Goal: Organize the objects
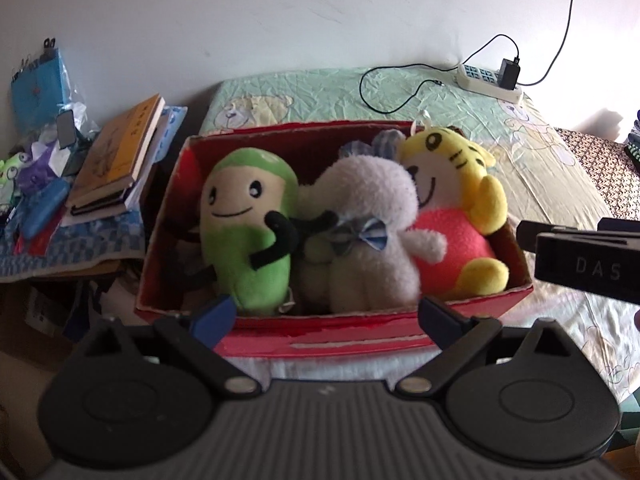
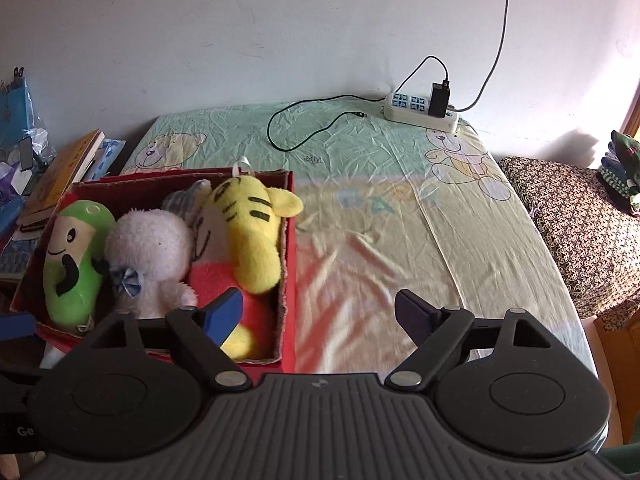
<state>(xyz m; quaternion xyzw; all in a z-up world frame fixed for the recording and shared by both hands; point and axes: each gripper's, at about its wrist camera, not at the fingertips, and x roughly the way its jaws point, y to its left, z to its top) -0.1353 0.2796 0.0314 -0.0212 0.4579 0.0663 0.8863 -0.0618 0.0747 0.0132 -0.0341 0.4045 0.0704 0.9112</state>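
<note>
So both my grippers sit nearest the cameras, and both are released. The left gripper (image 1: pixel 326 314) has its blue pads spread wide with nothing between them, hanging over the near wall of the red box (image 1: pixel 340 338). The right gripper (image 2: pixel 320 312) is just as wide and empty; its left pad overlaps the box's near right corner in the right wrist view, its right pad is over bare bedsheet (image 2: pixel 400 240).

Inside the box, three plush toys stand side by side and fill it wall to wall: the green toy (image 1: pixel 248 224) at the left end, the white toy (image 1: pixel 372 232) in the middle, pressed against both neighbours, and the tiger (image 1: pixel 460 208) at the right end, leaning on the right wall. The tiger's head rises above the rim.

Right of the box the sheet holds no other toy that I can see. Beyond the box, against the wall, lies a power strip (image 2: pixel 422 110) with a charger and a loose black cable (image 2: pixel 304 136) trailing toward the box. Left of the box, off the bed, is a stack of books (image 1: pixel 120 156) among clutter.

My reading: the packing step looks done, with all three toys in and both claws let go. If anything is left, it calls for pulling both grippers clear of the rim without snagging the tiger, or gripping the box by its walls to shift it. I would check the clutter left of the box for stray toys first.
</note>
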